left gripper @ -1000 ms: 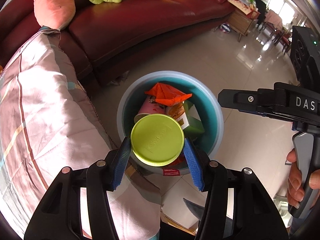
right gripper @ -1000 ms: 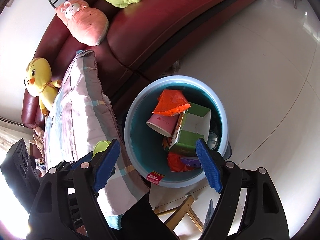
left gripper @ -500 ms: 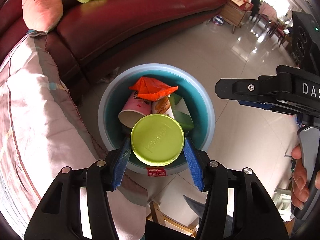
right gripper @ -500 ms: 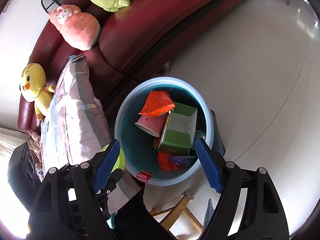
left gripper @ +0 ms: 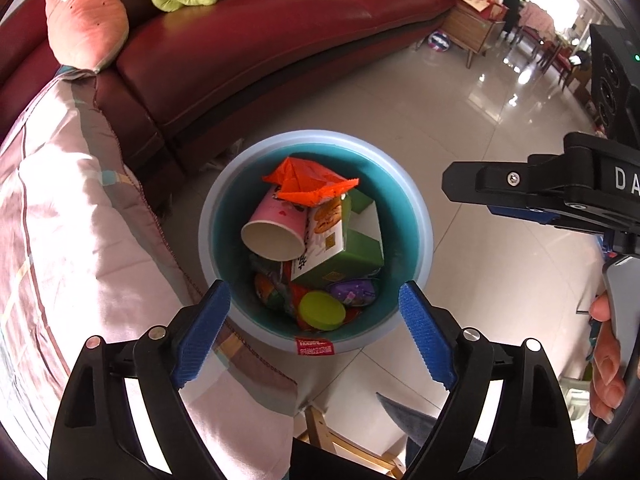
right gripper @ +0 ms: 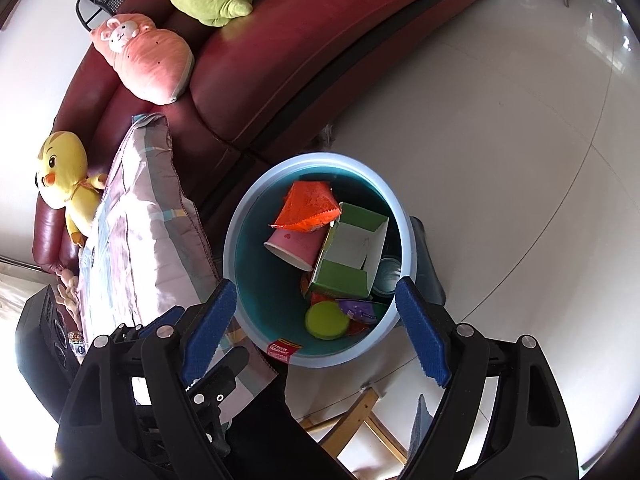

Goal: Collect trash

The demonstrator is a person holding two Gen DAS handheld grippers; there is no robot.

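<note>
A light blue trash bin [left gripper: 420, 216] stands on the floor beside the sofa; it also shows in the right wrist view [right gripper: 240, 232]. Inside lie a green lid [left gripper: 322, 311] [right gripper: 327, 321], a pink paper cup [left gripper: 276, 228] [right gripper: 296, 246], an orange wrapper [left gripper: 308, 182] [right gripper: 310, 204] and a green box [left gripper: 356, 248] [right gripper: 348, 252]. My left gripper [left gripper: 314, 338] is open and empty above the bin's near rim. My right gripper [right gripper: 314, 330] is open and empty, also above the bin.
A dark red sofa [left gripper: 248, 40] with plush toys [left gripper: 84, 24] curves behind the bin. A striped pink quilt [left gripper: 72, 232] lies to the left, touching the bin. Tiled floor [left gripper: 460, 112] spreads to the right. A wooden stool leg [right gripper: 352, 416] shows below.
My left gripper opened and let go of the green lid, which dropped into the bin. Both grippers shifted slightly over the bin.
</note>
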